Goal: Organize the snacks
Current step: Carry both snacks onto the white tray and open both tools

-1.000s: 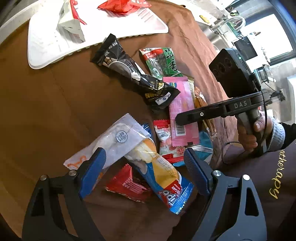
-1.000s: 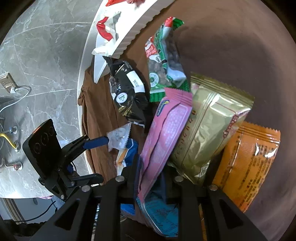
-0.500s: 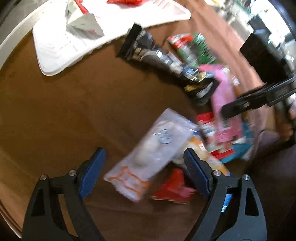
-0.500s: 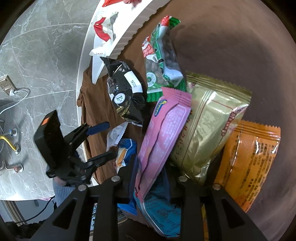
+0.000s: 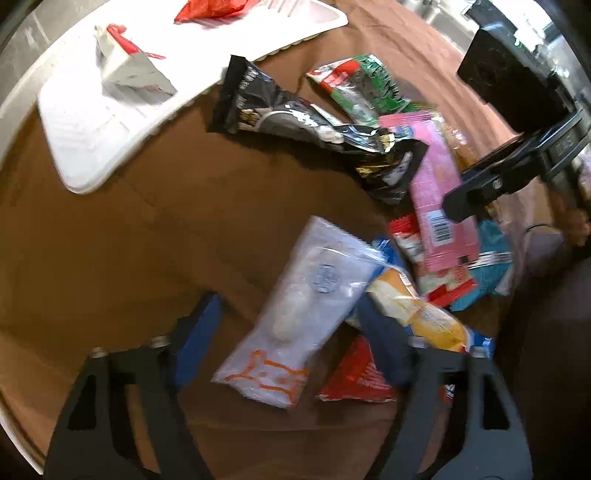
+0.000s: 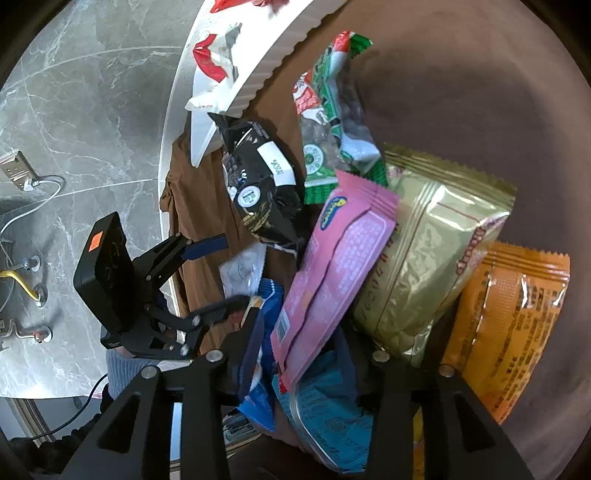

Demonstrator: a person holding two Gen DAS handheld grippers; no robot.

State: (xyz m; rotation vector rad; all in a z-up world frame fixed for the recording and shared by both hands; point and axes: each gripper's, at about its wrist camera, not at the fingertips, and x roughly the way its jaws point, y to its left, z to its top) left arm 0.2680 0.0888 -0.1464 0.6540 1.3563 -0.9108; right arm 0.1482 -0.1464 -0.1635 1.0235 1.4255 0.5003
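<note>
Snack packets lie in a heap on a brown cloth. My left gripper [image 5: 291, 336] is open, its fingers either side of a clear white packet [image 5: 306, 306] with orange print. A blue and yellow packet [image 5: 424, 317] and a red packet [image 5: 354, 376] lie beside it. My right gripper [image 6: 303, 358] has its jaws partly closed around the lower end of a pink packet [image 6: 332, 273], also seen in the left wrist view [image 5: 436, 195]; whether they pinch it is unclear. A white tray [image 5: 110, 122] holds a white and red packet [image 5: 129, 70] and a red packet [image 5: 210, 9].
A black packet [image 5: 314, 125], a green and red packet [image 5: 362, 88], a gold packet [image 6: 424, 254], an orange packet [image 6: 506, 328] and a teal packet [image 6: 325, 417] crowd the heap. The cloth's edge [image 6: 173, 206] drops to a marble floor [image 6: 85, 110] at left.
My left gripper has swung left and dropped closer, so the clear white packet now sits between its fingers. The right gripper has stayed at the pink packet.
</note>
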